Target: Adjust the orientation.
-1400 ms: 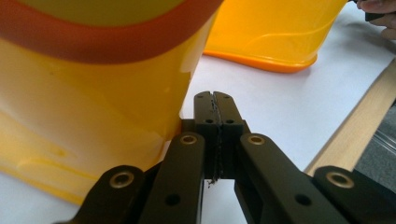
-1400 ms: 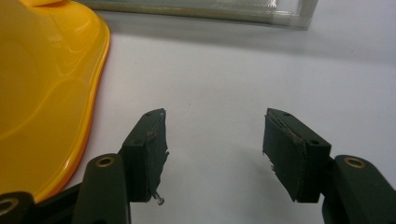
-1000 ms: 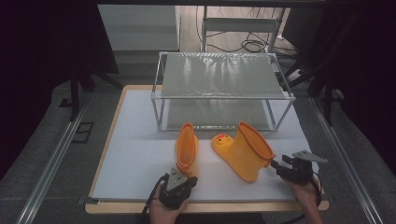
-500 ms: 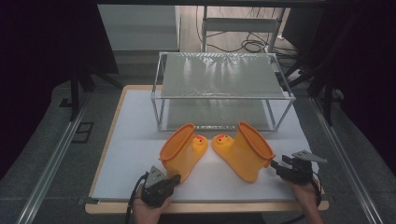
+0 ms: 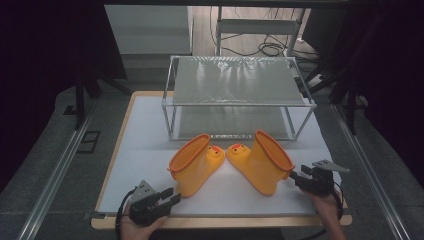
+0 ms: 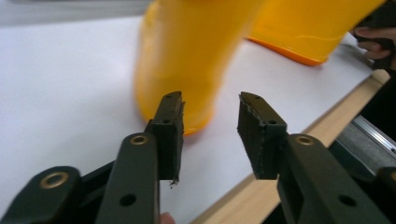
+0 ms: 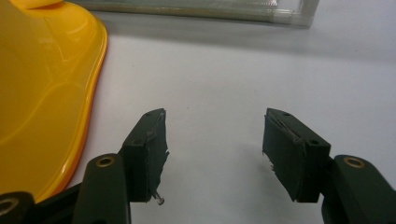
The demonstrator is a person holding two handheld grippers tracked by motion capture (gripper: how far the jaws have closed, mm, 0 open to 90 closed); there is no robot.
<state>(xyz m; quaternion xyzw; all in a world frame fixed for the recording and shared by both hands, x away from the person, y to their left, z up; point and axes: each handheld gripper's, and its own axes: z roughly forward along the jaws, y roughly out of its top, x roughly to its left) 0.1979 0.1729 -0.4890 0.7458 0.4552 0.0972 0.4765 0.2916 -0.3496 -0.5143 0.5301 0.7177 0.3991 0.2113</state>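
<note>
— What's going on at the left side now?

— The left gripper is sitting back near the table's front edge, released; its jaws have just been opening and nothing is lying between them. A second ago it was up against the left boot, which was lying edge-on; now that boot is resting on the white mat, mouth tilting toward the gripper, just ahead of its tips and slightly to their right.

— So it's letting go?

— I'm reading it that way: the boot is looking placed, toe meeting the toe of the right boot in front of the metal rack.

— And the right side?

— The right gripper is hovering spread wide, holding nothing. The right boot's rim is lying just beside its tips, to its left, not between them. I'm guessing it's getting ready to pick that one up.
</note>
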